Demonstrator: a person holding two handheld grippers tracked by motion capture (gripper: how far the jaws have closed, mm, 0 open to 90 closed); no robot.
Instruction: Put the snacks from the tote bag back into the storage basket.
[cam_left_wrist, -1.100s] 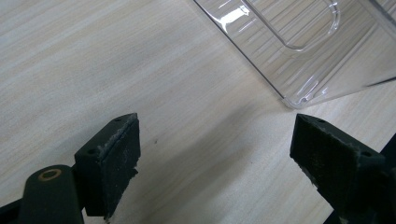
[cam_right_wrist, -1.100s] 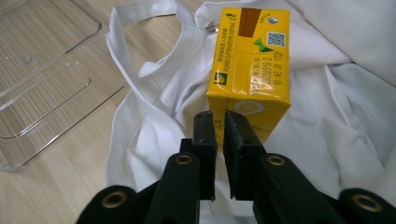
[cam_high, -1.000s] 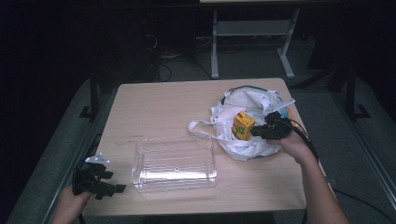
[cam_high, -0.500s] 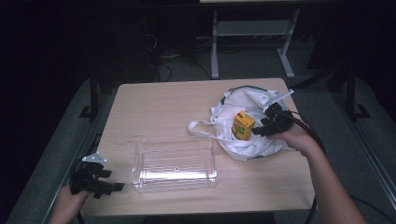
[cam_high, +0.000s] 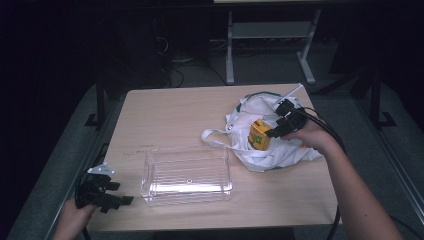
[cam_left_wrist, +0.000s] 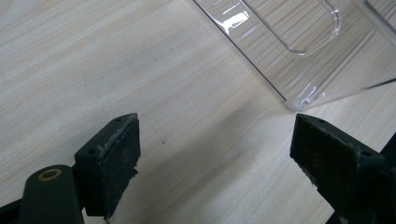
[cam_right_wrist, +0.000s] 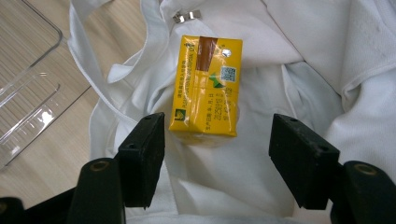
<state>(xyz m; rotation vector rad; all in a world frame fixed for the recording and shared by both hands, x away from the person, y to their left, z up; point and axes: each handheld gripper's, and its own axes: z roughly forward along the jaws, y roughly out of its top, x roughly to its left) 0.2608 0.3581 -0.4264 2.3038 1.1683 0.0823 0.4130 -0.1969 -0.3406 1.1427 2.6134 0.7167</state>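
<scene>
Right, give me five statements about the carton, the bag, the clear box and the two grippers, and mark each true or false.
1. The yellow carton lies on the white bag. True.
2. The right gripper is clamped on the carton. False: its jaws stand open, having just been opening, clear of the carton.
3. The clear box holds the carton. False: it holds nothing.
4. The left gripper is open over bare table. True.
5. The bag sits left of the box in the high view. False: right.
</scene>
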